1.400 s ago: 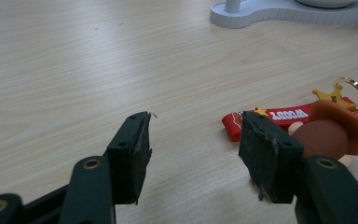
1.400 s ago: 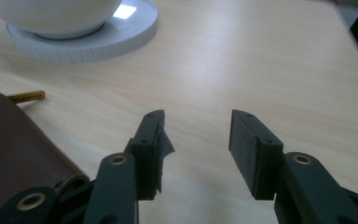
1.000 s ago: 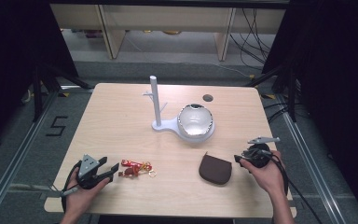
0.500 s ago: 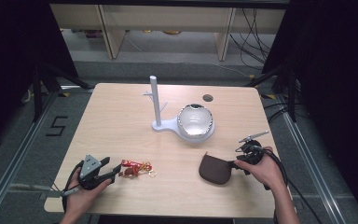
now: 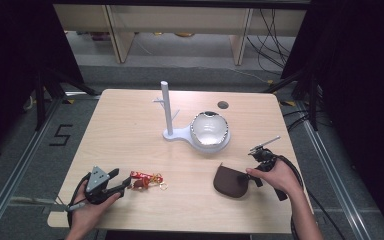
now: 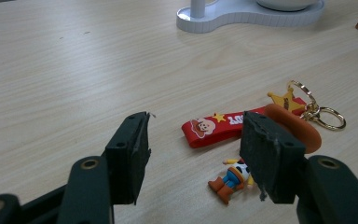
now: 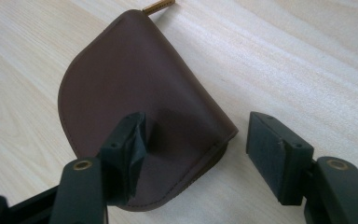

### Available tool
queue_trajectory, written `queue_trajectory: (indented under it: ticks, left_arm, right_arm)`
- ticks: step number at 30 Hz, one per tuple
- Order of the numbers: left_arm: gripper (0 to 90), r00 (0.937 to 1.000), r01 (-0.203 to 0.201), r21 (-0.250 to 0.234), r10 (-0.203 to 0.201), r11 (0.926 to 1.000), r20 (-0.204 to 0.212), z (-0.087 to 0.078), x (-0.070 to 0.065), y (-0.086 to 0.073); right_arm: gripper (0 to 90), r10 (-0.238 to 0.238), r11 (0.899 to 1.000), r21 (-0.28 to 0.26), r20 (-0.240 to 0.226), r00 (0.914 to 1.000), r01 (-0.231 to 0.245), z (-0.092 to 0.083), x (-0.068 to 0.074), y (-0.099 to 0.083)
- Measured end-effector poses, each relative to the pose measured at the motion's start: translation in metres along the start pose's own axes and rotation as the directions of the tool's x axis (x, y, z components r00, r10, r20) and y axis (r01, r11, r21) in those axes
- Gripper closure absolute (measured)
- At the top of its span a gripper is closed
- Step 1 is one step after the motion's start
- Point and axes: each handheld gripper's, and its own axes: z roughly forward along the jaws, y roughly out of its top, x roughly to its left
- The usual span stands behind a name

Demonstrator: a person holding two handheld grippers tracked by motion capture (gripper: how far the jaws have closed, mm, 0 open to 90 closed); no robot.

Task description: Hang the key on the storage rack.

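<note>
Brown leather pouch (image 7: pixel 140 102) lies flat on the surface (image 5: pixel 130 130); your right claw (image 7: pixel 196 154) gapes empty astride its corner, likely lining up a pinch. Your left claw (image 6: pixel 193 158), open too, frames the red keychain (image 6: pixel 223 123).

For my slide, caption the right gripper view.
Open tongs straddle the corner of a brown leather pouch on the wooden table.

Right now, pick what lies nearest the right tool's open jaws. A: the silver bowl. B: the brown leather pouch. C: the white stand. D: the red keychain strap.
B: in the right gripper view the right tool has its jaws spread around a corner of the brown leather pouch, one jaw over the leather and the other over bare table.
</note>
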Motion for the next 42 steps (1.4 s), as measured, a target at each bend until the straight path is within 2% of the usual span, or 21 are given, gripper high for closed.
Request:
queue_trajectory:
  ticks: [1, 3, 4, 8, 11, 13, 14, 19, 24, 27, 29, 30, 33, 34, 36, 37, 38, 39, 40, 41, 42]
  left_arm:
    - [41.6, 1.0000, 0.000, 0.000, 0.000, 1.0000, 0.000, 0.000, 0.000, 0.000]
    - [41.6, 1.0000, 0.001, 0.001, -0.001, 1.0000, 0.004, 0.001, 0.000, -0.001]
    - [41.5, 1.0000, 0.002, 0.003, -0.002, 1.0000, 0.005, 0.001, 0.000, -0.001]
    - [41.5, 1.0000, 0.000, 0.007, 0.000, 1.0000, 0.003, 0.001, 0.002, -0.001]
    - [41.5, 1.0000, 0.005, 0.007, -0.005, 1.0000, 0.000, 0.001, 0.002, -0.001]
    - [41.5, 1.0000, 0.008, 0.003, -0.008, 1.0000, 0.002, 0.001, 0.002, -0.002]
    - [41.5, 1.0000, 0.007, 0.007, -0.007, 1.0000, -0.001, 0.000, 0.001, -0.002]
    - [41.5, 1.0000, 0.009, 0.009, -0.009, 0.9999, 0.002, 0.001, 0.002, -0.002]
    - [41.5, 1.0000, 0.010, 0.015, -0.010, 0.9998, -0.002, 0.001, 0.002, -0.003]
    - [41.5, 1.0000, 0.009, 0.016, -0.009, 0.9998, -0.001, 0.001, 0.002, -0.003]
    - [41.4, 1.0000, 0.009, 0.016, -0.009, 0.9998, -0.001, 0.001, 0.002, -0.003]
    - [41.4, 1.0000, 0.009, 0.016, -0.009, 0.9998, -0.001, 0.002, 0.002, -0.003]
    - [41.4, 1.0000, 0.010, 0.016, -0.010, 0.9998, 0.000, 0.001, 0.002, -0.003]
    - [41.4, 0.9999, 0.011, 0.016, -0.011, 0.9998, 0.000, 0.001, 0.003, -0.003]
    - [41.4, 0.9999, 0.012, 0.015, -0.012, 0.9998, -0.002, 0.001, 0.003, -0.003]
    - [41.4, 0.9999, 0.012, 0.015, -0.012, 0.9998, -0.002, 0.001, 0.003, -0.003]
    - [41.3, 0.9999, 0.015, 0.012, -0.015, 0.9998, 0.002, 0.001, 0.004, -0.004]
    - [41.3, 0.9999, 0.015, 0.012, -0.015, 0.9998, 0.002, 0.001, 0.004, -0.004]
    - [41.3, 0.9999, 0.016, 0.010, -0.016, 0.9998, 0.002, 0.001, 0.004, -0.004]
    - [41.3, 0.9999, 0.016, 0.010, -0.016, 0.9998, 0.002, 0.001, 0.004, -0.004]
    - [41.3, 0.9998, 0.019, 0.010, -0.019, 0.9998, 0.003, 0.001, 0.004, -0.004]
  right_arm:
    - [38.0, 0.000, 1.000, 0.000, 0.000, 1.0000, 0.000, 0.000, 0.000, 0.000]
    - [35.9, 0.018, 0.999, 0.039, -0.065, 0.9977, -0.016, 0.002, -0.007, 0.003]
    - [35.4, 0.023, 0.999, 0.045, -0.078, 0.9967, -0.020, 0.004, -0.008, 0.004]
    - [34.1, 0.033, 0.998, 0.057, -0.078, 0.9964, -0.028, 0.007, -0.013, 0.005]
    - [35.0, 0.049, 0.997, 0.057, -0.108, 0.9929, -0.043, 0.008, -0.014, 0.005]
    - [38.8, 0.046, 0.997, 0.068, -0.121, 0.9916, -0.038, 0.008, -0.015, 0.005]
    - [42.4, 0.041, 0.998, 0.057, -0.146, 0.9884, -0.033, 0.009, -0.017, 0.004]
    - [48.4, 0.053, 0.998, 0.049, -0.150, 0.9873, -0.046, 0.008, -0.019, 0.003]
    - [59.3, 0.065, 0.997, 0.037, -0.104, 0.9924, -0.062, 0.000, -0.013, 0.004]
    - [65.3, 0.059, 0.998, 0.022, -0.073, 0.9956, -0.057, -0.008, -0.005, 0.005]
    - [66.5, 0.047, 0.998, 0.037, -0.070, 0.9965, -0.044, -0.011, -0.002, 0.005]
    - [68.7, 0.002, 1.000, -0.010, -0.038, 0.9993, -0.003, -0.016, 0.005, 0.003]
    - [70.1, -0.036, 0.999, -0.022, -0.024, 0.9991, 0.035, -0.022, 0.013, 0.003]
    - [71.5, -0.052, 0.998, -0.036, 0.003, 0.9987, 0.052, -0.028, 0.022, 0.001]
    - [73.2, -0.078, 0.994, -0.071, 0.043, 0.9960, 0.081, -0.035, 0.029, 0.000]
    - [73.2, -0.078, 0.994, -0.071, 0.043, 0.9960, 0.081, -0.035, 0.029, 0.000]
    - [74.5, -0.094, 0.989, -0.109, 0.087, 0.9918, 0.103, -0.042, 0.036, -0.002]
    - [74.5, -0.094, 0.989, -0.109, 0.087, 0.9918, 0.103, -0.042, 0.036, -0.002]
    - [75.3, -0.126, 0.978, -0.148, 0.133, 0.9830, 0.146, -0.047, 0.041, -0.005]
    - [75.3, -0.126, 0.978, -0.148, 0.133, 0.9830, 0.146, -0.047, 0.041, -0.005]
    - [75.5, -0.146, 0.971, -0.162, 0.184, 0.9719, 0.177, -0.049, 0.045, -0.007]
